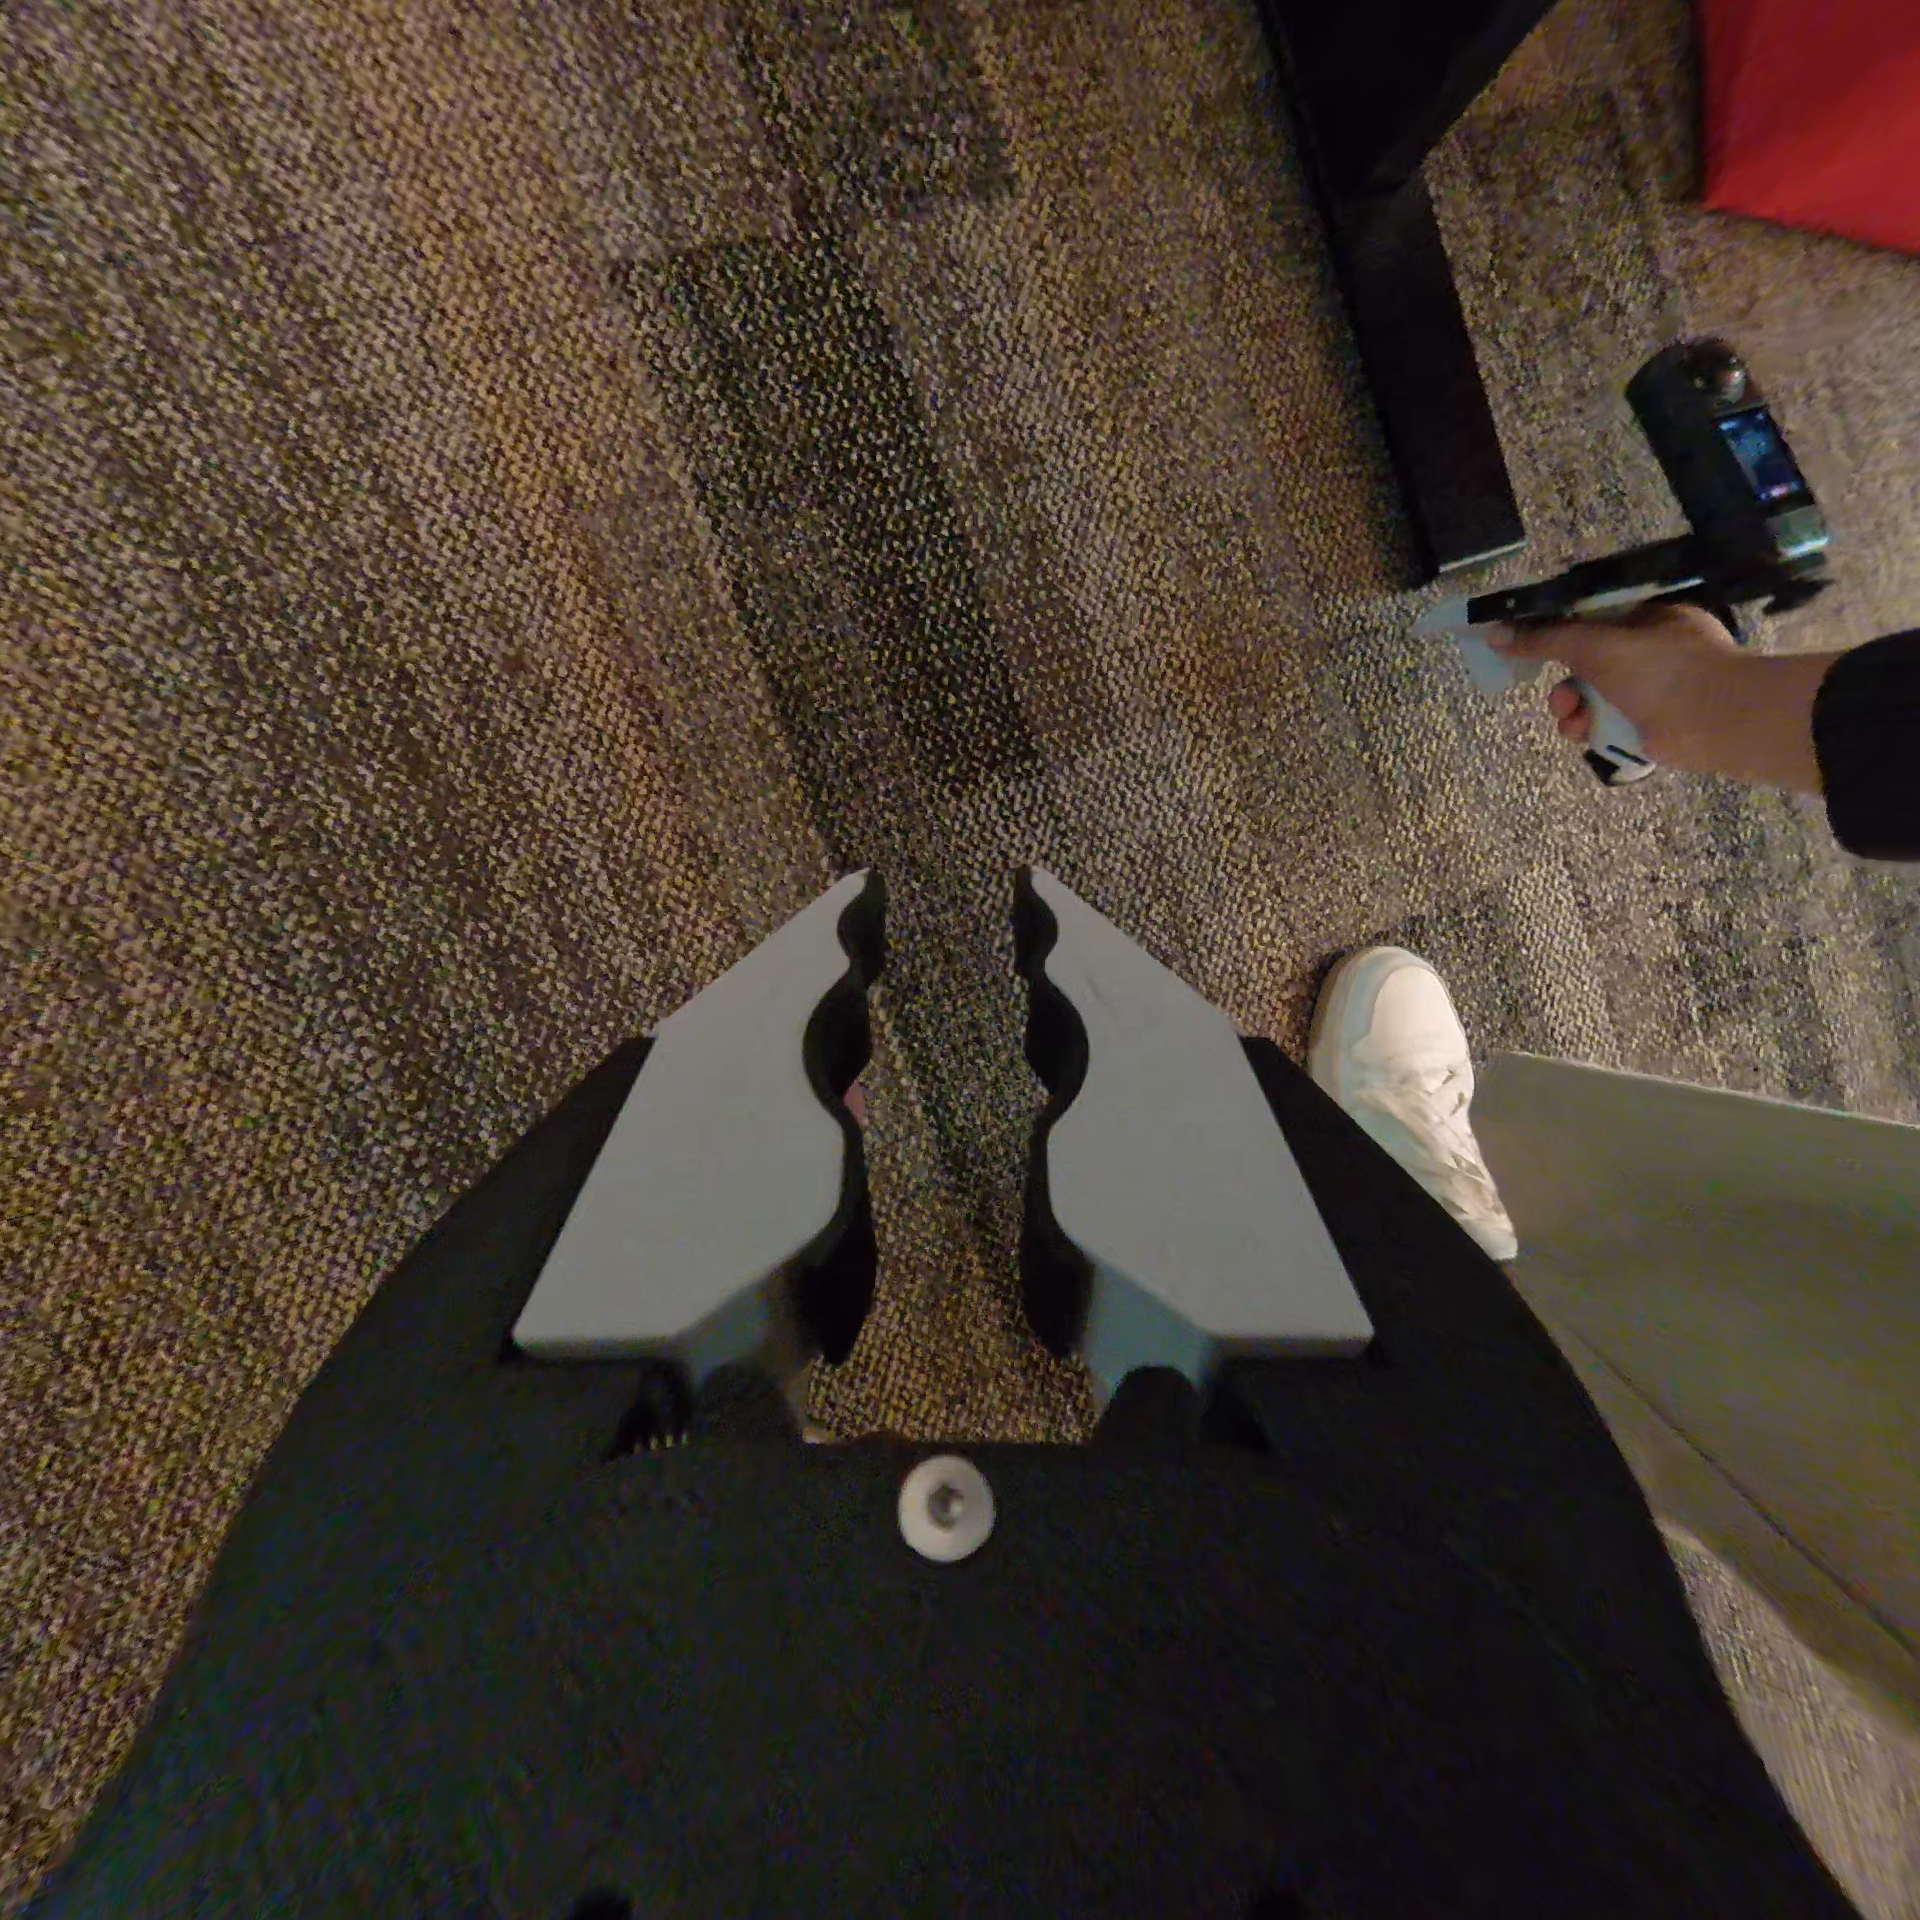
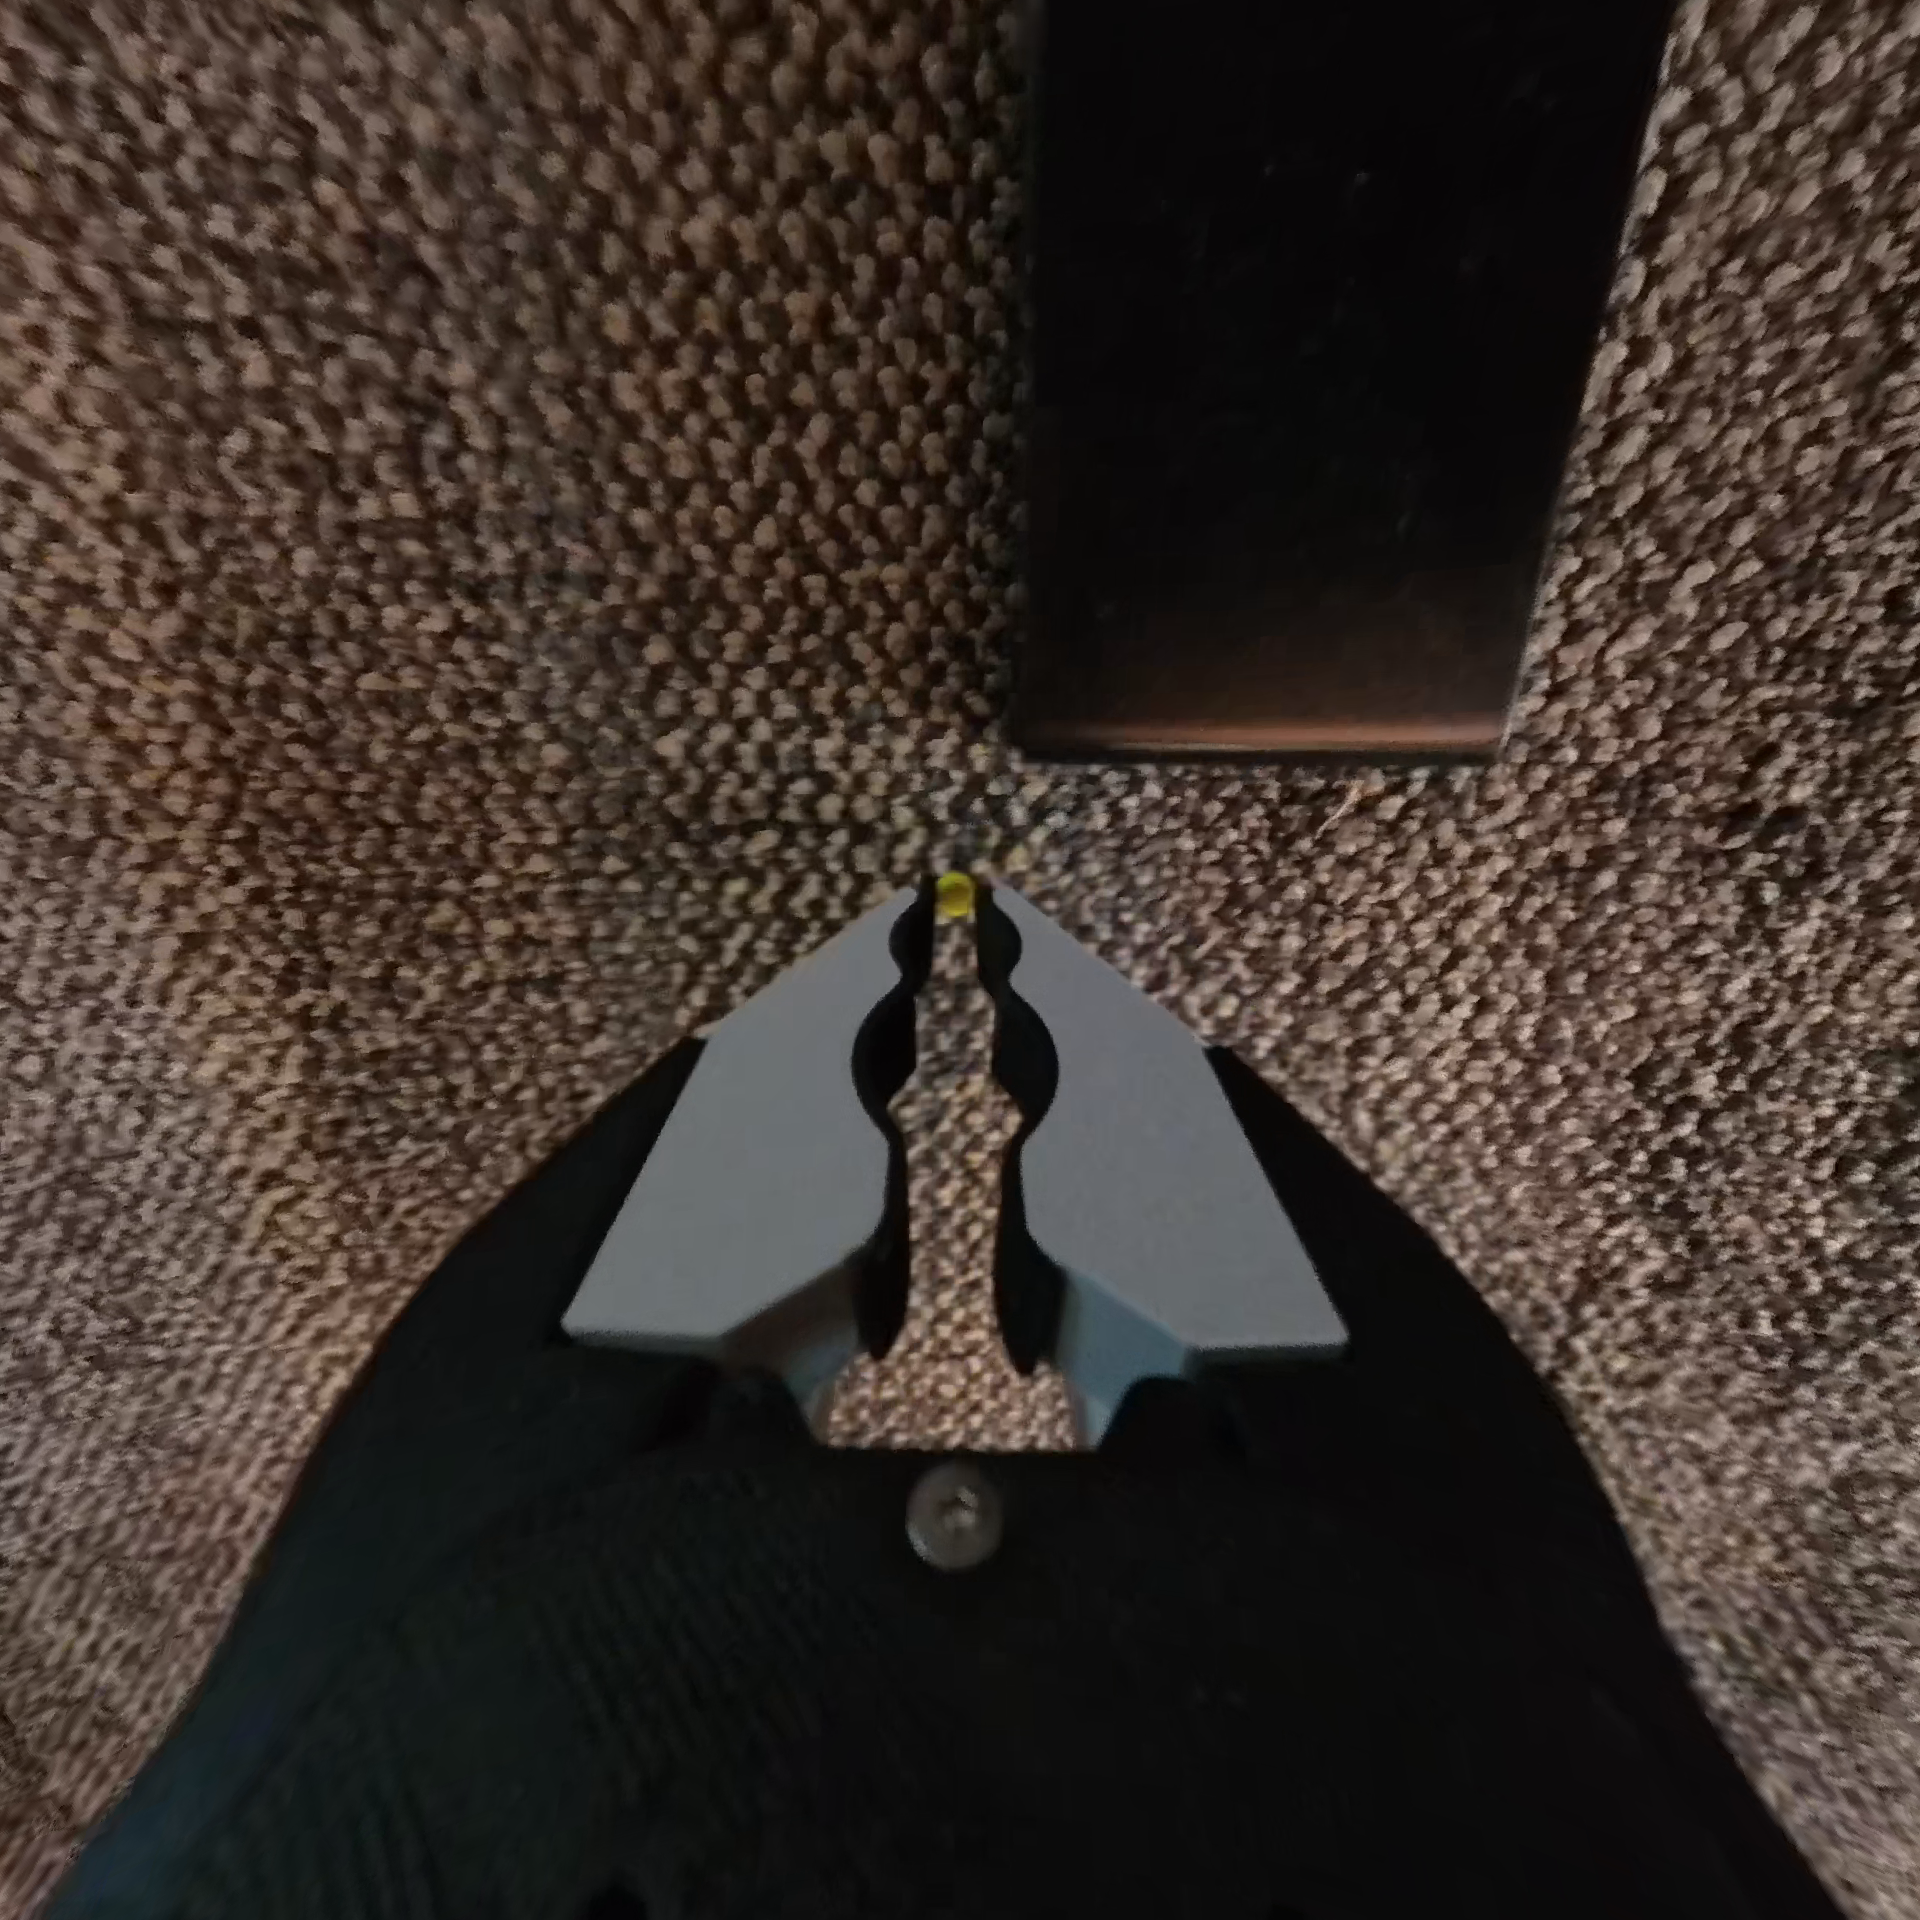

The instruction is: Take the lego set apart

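Observation:
My right gripper (image 2: pixel 954 904) points down close to the speckled brown carpet (image 2: pixel 416 520). Its grey fingers are nearly together and pinch a tiny yellow lego piece (image 2: pixel 954 896) at their very tips. No other lego part shows in either view. My left gripper (image 1: pixel 948 883) hangs higher above the carpet, open and empty, with a clear gap between its grey fingers (image 1: pixel 727 1143). In the left wrist view the right gripper (image 1: pixel 1449 623) shows at the right edge, held by a hand (image 1: pixel 1662 696) in a dark sleeve, low by a black furniture leg.
A black furniture leg (image 2: pixel 1299 416) stands on the carpet just beyond the right gripper; it also shows in the left wrist view (image 1: pixel 1392 312). A red object (image 1: pixel 1818 104) sits in the far right corner. A white shoe (image 1: pixel 1403 1081) and a light trouser leg (image 1: pixel 1714 1351) are at the right. My right fingertips sit around 55 cm from my left ones. Measured from the fingertips, the speckled brown carpet (image 2: pixel 416 520) is 12 cm or so from the right gripper and 45 cm from the left. The left camera catches it too, in the left wrist view (image 1: pixel 1248 578).

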Demonstrator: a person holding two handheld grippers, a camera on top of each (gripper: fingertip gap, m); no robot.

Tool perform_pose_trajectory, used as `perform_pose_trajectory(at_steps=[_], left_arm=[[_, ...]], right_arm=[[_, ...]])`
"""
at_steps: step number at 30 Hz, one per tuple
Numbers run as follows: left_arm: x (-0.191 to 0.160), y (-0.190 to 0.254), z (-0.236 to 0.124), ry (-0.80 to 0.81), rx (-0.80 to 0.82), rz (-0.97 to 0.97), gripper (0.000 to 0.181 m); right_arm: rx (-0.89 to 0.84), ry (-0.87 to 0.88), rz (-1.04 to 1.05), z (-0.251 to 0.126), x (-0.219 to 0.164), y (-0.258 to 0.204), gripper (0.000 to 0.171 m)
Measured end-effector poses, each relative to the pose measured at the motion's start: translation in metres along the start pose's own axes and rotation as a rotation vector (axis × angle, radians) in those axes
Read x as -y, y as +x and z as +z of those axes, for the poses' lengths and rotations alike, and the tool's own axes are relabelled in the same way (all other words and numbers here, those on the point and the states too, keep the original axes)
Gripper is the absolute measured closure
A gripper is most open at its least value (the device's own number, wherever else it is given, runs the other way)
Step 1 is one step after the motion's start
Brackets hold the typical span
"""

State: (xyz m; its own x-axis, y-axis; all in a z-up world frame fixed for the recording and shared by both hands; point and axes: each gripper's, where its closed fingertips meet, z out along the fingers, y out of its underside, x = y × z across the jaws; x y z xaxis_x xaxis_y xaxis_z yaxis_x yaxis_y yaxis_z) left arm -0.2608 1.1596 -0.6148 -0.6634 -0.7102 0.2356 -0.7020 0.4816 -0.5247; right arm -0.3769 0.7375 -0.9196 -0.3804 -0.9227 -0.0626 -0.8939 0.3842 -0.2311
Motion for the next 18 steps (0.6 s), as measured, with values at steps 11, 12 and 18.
perform_pose_trajectory(at_steps=[11, 12, 18], left_arm=[[0.043, 0.018, -0.095, 0.047, -0.049, -0.174, 0.162], [0.059, 0.026, -0.108, 0.063, -0.075, -0.193, 0.162], [0.225, 0.095, -0.242, 0.183, -0.309, -0.139, 0.161]], right_arm=[[0.337, 0.211, -0.11, -0.214, -0.002, -0.187, 0.165], [0.366, 0.217, -0.125, -0.252, 0.0, -0.207, 0.165], [0.43, 0.27, -0.14, -0.509, 0.055, -0.299, 0.165]])
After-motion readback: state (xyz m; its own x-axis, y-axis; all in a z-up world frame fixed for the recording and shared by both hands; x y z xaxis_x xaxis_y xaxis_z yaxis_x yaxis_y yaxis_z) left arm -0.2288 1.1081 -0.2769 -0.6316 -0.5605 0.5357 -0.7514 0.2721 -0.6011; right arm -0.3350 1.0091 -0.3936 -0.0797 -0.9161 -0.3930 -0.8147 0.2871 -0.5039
